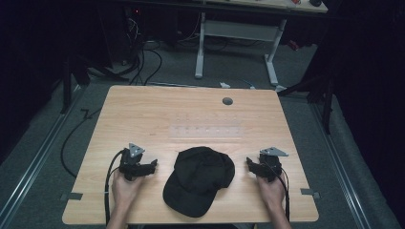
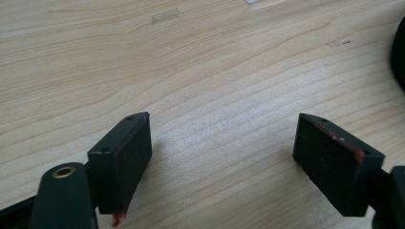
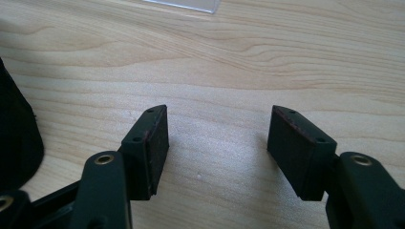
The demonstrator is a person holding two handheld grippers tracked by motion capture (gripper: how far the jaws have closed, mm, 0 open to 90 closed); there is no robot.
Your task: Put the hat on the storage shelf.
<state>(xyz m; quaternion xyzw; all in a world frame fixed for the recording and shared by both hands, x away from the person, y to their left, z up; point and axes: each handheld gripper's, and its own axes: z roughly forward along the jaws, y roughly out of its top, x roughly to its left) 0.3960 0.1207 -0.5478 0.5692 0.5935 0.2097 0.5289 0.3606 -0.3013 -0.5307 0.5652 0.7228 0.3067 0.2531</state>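
A: High view first — where is the black baseball cap (image 1: 199,180)?

B: It lies on the table (image 1: 143,114) near the person's edge, brim pointing toward the person and a little leftward, crown away. Its long axis runs crown to brim.

A: And the tools relative to the cap?

B: The left gripper (image 1: 152,165) sits just left of the cap's crown; the right gripper (image 1: 250,163) sits just right of it. Both point inward at the cap, and neither touches it. The gaps look alike; the right may be slightly nearer.

A: Jaws?

B: Spread wide on both, holding nothing, bare wood between them. The cap's dark edge (image 2: 399,52) shows beside the left gripper's jaws.
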